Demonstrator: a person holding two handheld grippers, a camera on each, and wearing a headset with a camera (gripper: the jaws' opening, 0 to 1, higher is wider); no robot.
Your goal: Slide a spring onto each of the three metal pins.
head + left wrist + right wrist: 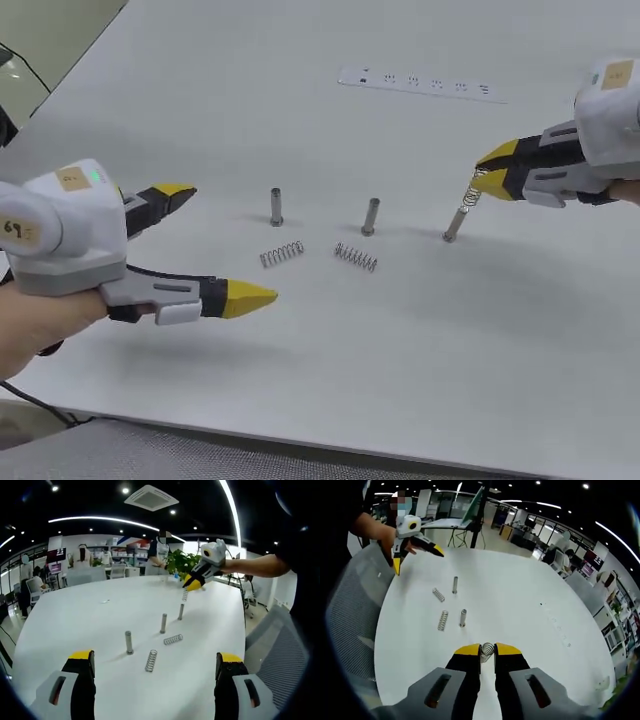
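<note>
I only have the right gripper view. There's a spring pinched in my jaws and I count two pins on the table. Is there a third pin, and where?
Observer: Yes. In the head view a third pin stands just below the right gripper, under the held spring.
Operator: Is the spring lined up with it?
Observer: In the left gripper view the spring runs in line with the pin, its lower end at the pin's top; whether it has slipped on, I cannot tell.

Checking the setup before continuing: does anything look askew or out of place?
The rightmost pin seems to lean toward the right gripper, whose spring meets its top; the left pin and middle pin stand upright. Nothing else stands out.
</note>
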